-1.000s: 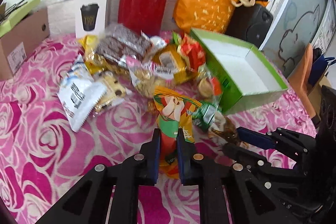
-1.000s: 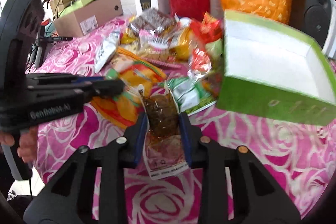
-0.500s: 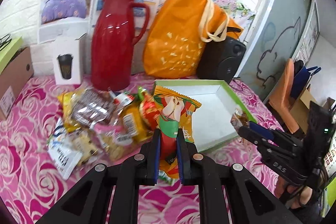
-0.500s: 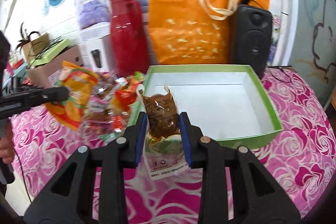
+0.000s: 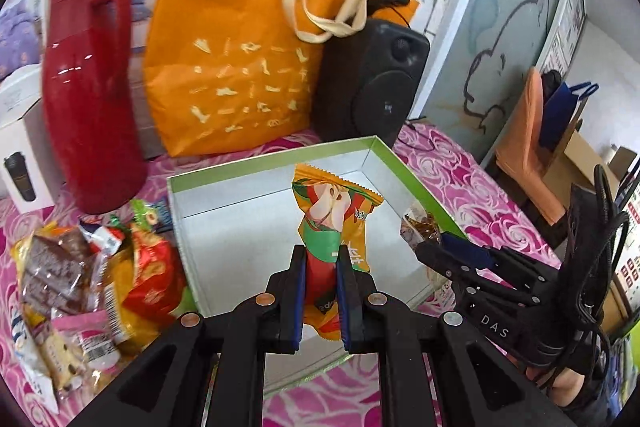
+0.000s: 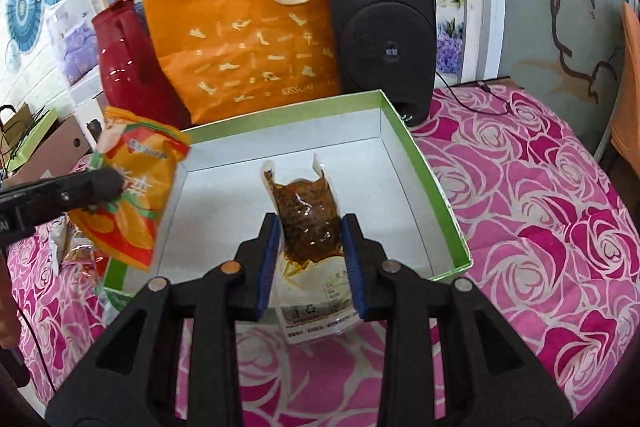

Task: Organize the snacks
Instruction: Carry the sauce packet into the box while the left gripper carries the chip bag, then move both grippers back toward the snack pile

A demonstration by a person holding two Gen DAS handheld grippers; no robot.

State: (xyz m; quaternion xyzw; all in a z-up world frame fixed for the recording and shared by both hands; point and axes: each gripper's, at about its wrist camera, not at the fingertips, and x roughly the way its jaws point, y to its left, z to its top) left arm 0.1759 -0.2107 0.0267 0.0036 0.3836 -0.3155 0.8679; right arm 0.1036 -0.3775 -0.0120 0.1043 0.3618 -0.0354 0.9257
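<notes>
**A:** Start with the biggest thing. Where's the container?

**B:** The square cardboard box with green walls and a white inside point(image 6: 436, 183) sits open on the pink rose-patterned tablecloth point(image 6: 540, 207), in front of the orange fabric tote bag point(image 6: 248, 39). I can see nothing lying in it.

**A:** And what have I got in each hand?

**B:** My left gripper point(image 5: 321, 291) is clamped tight on the orange-and-green foil snack packet point(image 5: 334, 211). The packet stands up out of the jaws, long axis pointing away from me, over the box's middle. My right gripper point(image 6: 310, 259) is closed partway, pressing both sides of the clear pouch of brown food point(image 6: 308, 215), which hangs over the near half of the box.

**A:** Which goes first?

**B:** Both sit above the white floor, side by side, so I'd judge either could let go. The left packet is the nearer to the leftover snack pile point(image 5: 96, 279), outside the box's left wall.
</notes>
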